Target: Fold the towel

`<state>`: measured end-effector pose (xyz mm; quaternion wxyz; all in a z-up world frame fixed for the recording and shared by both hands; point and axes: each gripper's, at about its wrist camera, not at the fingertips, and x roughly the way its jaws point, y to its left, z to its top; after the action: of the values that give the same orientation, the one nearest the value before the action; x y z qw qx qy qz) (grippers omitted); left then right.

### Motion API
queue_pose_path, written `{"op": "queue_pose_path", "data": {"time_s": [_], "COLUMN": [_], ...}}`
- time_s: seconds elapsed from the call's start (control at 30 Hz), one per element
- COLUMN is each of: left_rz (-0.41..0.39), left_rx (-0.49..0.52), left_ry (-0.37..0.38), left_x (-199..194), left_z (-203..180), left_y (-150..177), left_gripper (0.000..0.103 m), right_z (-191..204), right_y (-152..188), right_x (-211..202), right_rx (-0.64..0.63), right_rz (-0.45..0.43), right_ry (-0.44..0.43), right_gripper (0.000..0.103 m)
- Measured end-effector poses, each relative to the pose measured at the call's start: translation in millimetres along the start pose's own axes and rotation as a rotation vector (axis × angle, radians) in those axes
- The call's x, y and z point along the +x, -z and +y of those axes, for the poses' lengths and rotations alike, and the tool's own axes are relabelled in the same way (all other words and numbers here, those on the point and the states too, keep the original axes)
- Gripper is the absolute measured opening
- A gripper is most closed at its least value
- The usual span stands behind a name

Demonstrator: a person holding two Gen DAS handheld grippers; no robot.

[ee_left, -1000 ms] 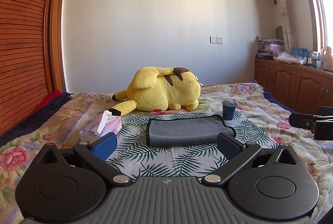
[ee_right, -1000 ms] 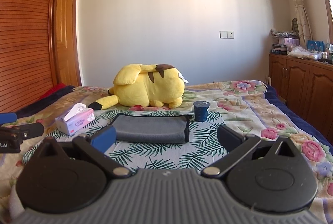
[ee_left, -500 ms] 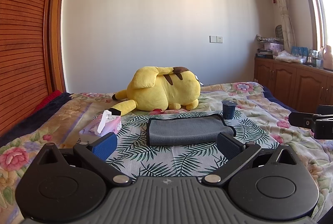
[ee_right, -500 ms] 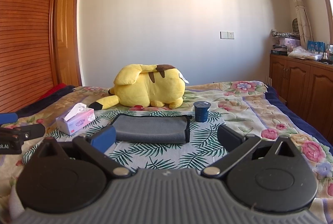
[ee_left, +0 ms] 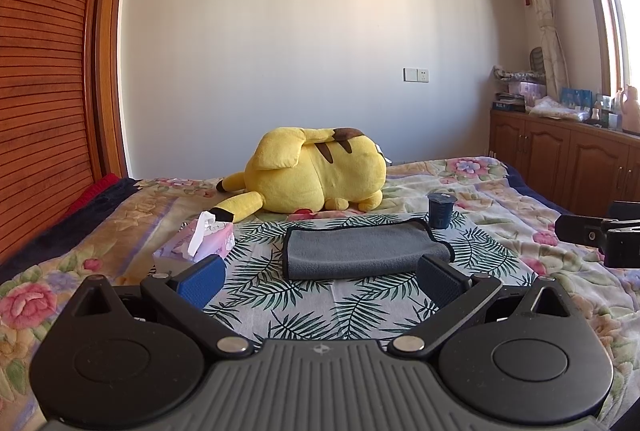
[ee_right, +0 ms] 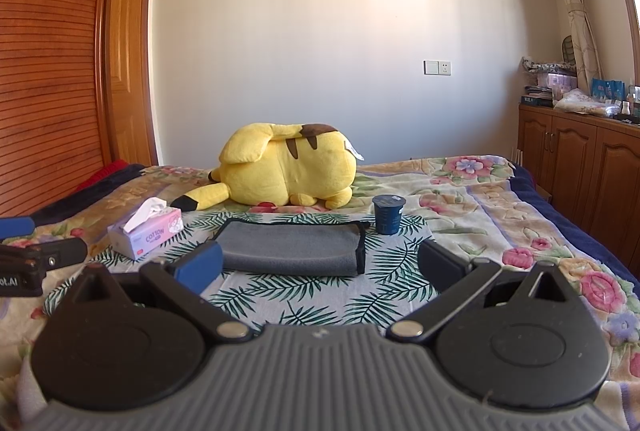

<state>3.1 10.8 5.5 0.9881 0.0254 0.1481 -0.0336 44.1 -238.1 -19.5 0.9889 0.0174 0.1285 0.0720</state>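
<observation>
A grey towel (ee_left: 360, 250) with a dark edge lies folded into a flat rectangle on the leaf-print cloth on the bed; it also shows in the right wrist view (ee_right: 294, 247). My left gripper (ee_left: 320, 277) is open and empty, hovering just short of the towel's near edge. My right gripper (ee_right: 320, 265) is open and empty, also just short of the towel. Each gripper shows at the edge of the other's view: the right one (ee_left: 600, 235) and the left one (ee_right: 36, 259).
A yellow plush toy (ee_left: 316, 171) lies behind the towel. A dark blue cup (ee_left: 441, 210) stands at the towel's far right corner. A pink tissue box (ee_left: 196, 243) sits to its left. Wooden cabinets (ee_left: 568, 167) line the right wall, a slatted wardrobe (ee_left: 44, 91) the left.
</observation>
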Motion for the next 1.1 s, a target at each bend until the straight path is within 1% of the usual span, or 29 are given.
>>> {"op": "queue_pose_path", "data": {"time_s": [1.1], "left_rz": [0.0], "left_rx": [0.004], "left_ry": [0.0], "left_x": [0.8], "left_z": [-1.4], "left_y": [2.4], "left_gripper": [0.087], "right_z": [1.9], "right_y": [-0.1], "right_x": [-0.2], "right_rx": [-0.001], "right_rz": [0.001], "right_ry": [-0.001], "right_gripper": [0.103]}}
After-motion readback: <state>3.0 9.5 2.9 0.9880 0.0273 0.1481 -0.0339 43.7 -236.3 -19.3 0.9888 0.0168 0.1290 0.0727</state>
